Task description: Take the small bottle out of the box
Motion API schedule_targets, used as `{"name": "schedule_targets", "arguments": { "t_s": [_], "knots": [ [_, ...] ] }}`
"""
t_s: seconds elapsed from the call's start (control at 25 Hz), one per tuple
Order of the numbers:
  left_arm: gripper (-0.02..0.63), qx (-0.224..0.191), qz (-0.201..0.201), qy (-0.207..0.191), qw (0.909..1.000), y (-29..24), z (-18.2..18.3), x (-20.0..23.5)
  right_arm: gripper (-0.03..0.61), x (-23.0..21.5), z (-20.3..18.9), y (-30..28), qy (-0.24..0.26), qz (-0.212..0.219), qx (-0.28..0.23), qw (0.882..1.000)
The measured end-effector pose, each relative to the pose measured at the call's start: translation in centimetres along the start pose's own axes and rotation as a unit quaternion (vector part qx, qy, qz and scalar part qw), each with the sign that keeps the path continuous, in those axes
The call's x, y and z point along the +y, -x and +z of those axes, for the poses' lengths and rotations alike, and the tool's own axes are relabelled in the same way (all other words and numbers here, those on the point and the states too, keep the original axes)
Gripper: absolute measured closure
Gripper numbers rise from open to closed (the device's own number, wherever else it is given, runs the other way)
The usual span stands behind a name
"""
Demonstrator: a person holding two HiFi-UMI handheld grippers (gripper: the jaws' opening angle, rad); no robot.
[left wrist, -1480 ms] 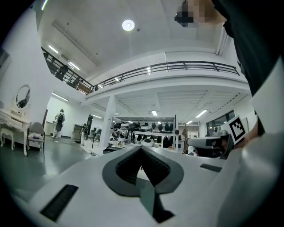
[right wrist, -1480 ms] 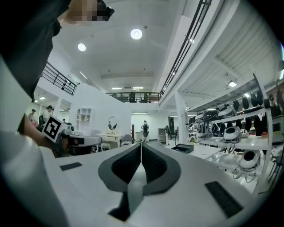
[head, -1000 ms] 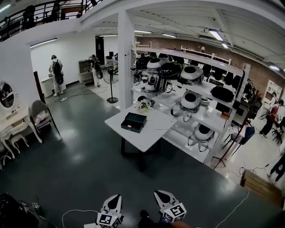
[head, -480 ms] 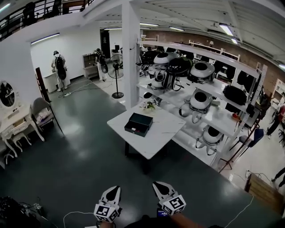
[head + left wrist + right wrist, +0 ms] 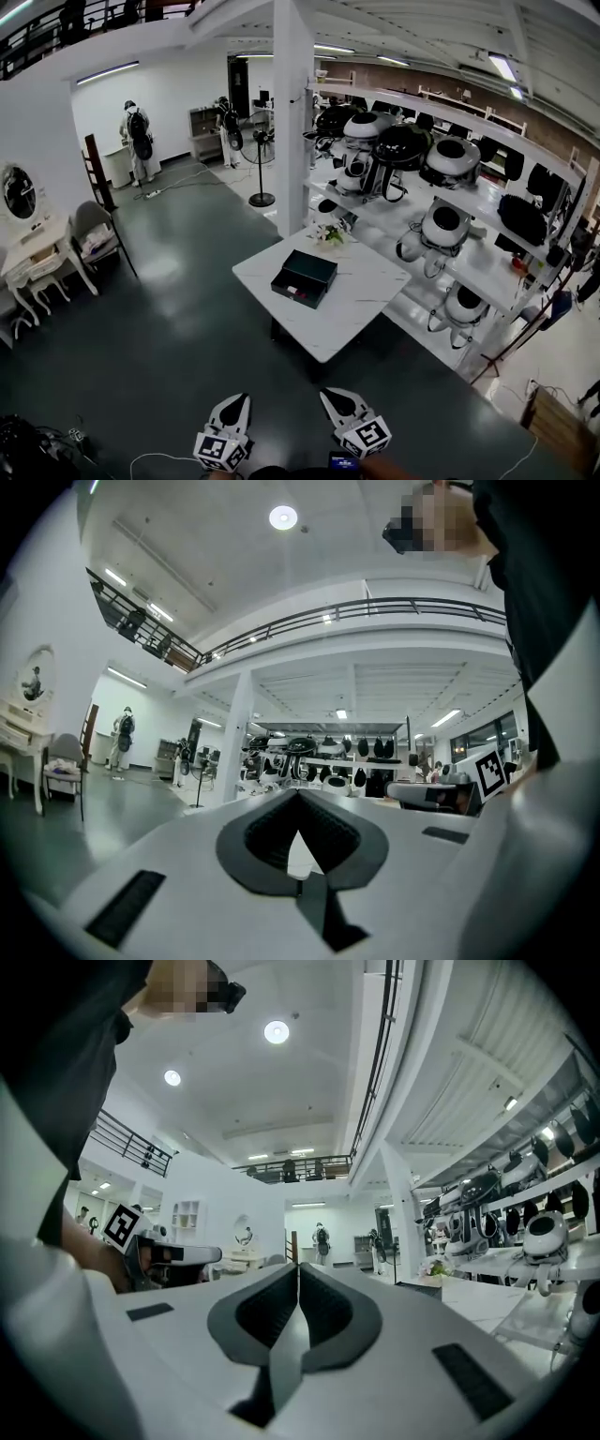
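Box [image 5: 305, 277], dark, open, on white table [image 5: 364, 292]; print too small to read. Left gripper [image 5: 238, 403], right gripper [image 5: 334, 399]: jaws together, empty.

A white surface [image 5: 367, 283] stands on the dark grey floor [image 5: 187, 328], just beside a long white shelf rack [image 5: 487, 267]. A small bunch of flowers [image 5: 330, 234] sits at the far corner of the surface. The rack carries rounded black and white pods [image 5: 445, 228] on several levels. A square white pillar [image 5: 292, 112] rises behind the surface, and a pedestal fan [image 5: 262, 150] stands to its left. One person [image 5: 139, 141] wearing a backpack stands at the far wall; a second person [image 5: 227, 122] stands farther right. An oval mirror [image 5: 19, 192] and a grey chair [image 5: 92, 234] occupy the left side. A white cable [image 5: 159, 457] lies on the floor.
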State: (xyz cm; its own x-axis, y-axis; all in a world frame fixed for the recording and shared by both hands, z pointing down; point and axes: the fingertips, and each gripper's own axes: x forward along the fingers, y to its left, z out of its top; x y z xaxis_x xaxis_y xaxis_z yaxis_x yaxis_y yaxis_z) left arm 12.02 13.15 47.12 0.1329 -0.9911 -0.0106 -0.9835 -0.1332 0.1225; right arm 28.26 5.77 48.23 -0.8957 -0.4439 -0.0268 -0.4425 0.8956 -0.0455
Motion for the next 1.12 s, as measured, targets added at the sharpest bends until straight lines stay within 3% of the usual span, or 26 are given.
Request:
{"name": "schedule_targets", "arguments": {
  "t_s": [0.12,0.28,0.48,0.84,1.12],
  "knots": [
    [0.601,0.006,0.005,0.0,1.0,-0.7,-0.2,1.5,0.545,-0.6,-1.4,-1.4,-0.022,0.0,0.014,1.0],
    [0.601,0.009,0.012,0.008,0.9999,-3.1,-0.9,5.1,0.545,-1.7,-2.5,-4.9,-0.011,-0.005,0.019,1.0],
    [0.601,0.017,-0.024,0.023,0.9993,-7.7,-1.6,8.6,0.545,-4.8,-2.4,-9.9,-0.005,-0.042,0.014,0.999],
    [0.601,0.019,-0.094,0.015,0.9953,-14.1,0.9,17.5,0.545,-6.0,0.7,-21.1,-0.023,-0.097,-0.003,0.995],
    [0.601,0.021,-0.123,0.011,0.9921,-18.5,0.8,22.8,0.545,-8.4,-0.3,-24.6,-0.005,-0.139,-0.004,0.99]
  ]
}}
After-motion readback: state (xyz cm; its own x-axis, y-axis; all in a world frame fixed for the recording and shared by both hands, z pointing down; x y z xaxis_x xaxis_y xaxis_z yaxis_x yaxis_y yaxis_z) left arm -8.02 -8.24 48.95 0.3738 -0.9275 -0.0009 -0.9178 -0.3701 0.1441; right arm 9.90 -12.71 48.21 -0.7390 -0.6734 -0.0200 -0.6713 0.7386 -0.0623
